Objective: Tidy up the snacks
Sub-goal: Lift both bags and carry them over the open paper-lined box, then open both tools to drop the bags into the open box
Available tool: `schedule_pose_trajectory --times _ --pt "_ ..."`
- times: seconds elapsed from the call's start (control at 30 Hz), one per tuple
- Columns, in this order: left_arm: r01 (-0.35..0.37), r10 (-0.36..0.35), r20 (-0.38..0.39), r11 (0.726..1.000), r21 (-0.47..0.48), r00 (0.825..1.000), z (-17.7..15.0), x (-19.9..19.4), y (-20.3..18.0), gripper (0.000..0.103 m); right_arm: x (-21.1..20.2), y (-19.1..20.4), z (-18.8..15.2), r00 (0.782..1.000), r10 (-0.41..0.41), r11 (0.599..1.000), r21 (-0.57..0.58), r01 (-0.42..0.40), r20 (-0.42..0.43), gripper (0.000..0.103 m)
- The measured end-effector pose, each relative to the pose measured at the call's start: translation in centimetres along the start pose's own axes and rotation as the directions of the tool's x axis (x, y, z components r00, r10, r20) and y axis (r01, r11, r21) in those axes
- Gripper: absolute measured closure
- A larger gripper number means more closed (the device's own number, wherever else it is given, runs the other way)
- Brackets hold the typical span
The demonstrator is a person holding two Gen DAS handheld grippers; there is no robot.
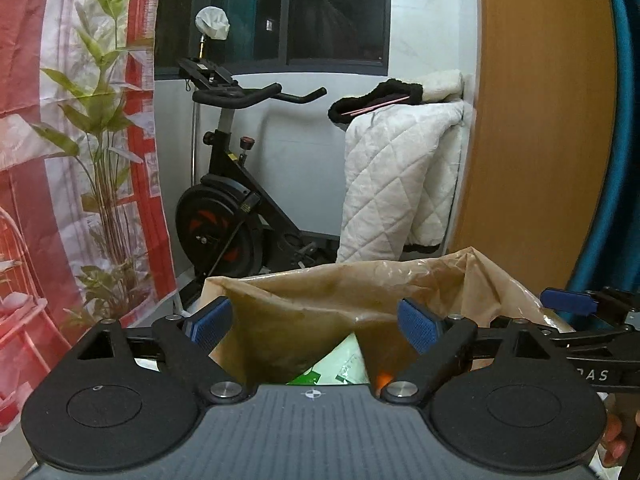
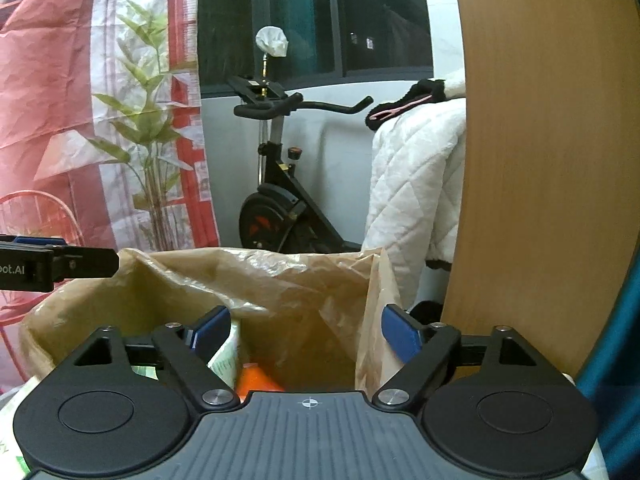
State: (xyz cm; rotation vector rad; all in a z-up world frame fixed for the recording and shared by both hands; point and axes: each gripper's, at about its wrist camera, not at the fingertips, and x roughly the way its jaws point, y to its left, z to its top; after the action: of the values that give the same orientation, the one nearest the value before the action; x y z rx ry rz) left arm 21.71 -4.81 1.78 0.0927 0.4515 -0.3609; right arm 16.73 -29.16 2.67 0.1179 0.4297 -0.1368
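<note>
A tan translucent plastic bag (image 1: 304,300) stands open in front of both grippers; it also shows in the right wrist view (image 2: 280,280). Inside it lie a white and green snack packet (image 1: 340,364) and an orange packet (image 2: 256,380); the white and green packet also shows in the right wrist view (image 2: 228,356). My left gripper (image 1: 316,326) is open and empty over the bag's near rim. My right gripper (image 2: 306,330) is open and empty over the bag's mouth. The right gripper also shows at the right edge of the left wrist view (image 1: 568,300).
An exercise bike (image 1: 232,184) stands behind the bag by a dark window. A white quilt (image 1: 400,176) hangs to its right beside a wooden panel (image 1: 540,120). A red and white printed curtain with a plant (image 1: 80,140) fills the left.
</note>
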Motion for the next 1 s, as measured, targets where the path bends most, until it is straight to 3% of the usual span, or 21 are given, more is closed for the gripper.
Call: schedule_pose_trajectory --times 0.13,0.47,0.63,1.0 --pt "-0.002 0.002 0.000 1.000 -0.015 1.000 -0.7 -2.0 0.5 0.012 -1.9 -0.5 -0.4 1.000 0.028 0.999 0.040 -0.028 -0.001 0.015" --pt "-0.032 0.033 0.011 0.996 -0.087 0.999 -3.5 -7.2 2.1 0.012 -7.1 -0.9 -2.9 0.998 0.056 0.997 0.056 -0.057 0.013 0.011" --pt "-0.071 0.074 0.027 0.991 -0.109 0.997 -4.9 -9.2 2.2 0.012 -9.1 -1.2 -4.8 0.997 0.073 0.994 0.074 -0.074 0.026 0.001" --pt "-0.063 0.077 0.072 0.982 -0.179 0.994 -8.4 -12.0 1.7 0.007 -11.6 -2.3 -9.4 0.999 0.040 0.993 0.114 -0.043 0.029 0.000"
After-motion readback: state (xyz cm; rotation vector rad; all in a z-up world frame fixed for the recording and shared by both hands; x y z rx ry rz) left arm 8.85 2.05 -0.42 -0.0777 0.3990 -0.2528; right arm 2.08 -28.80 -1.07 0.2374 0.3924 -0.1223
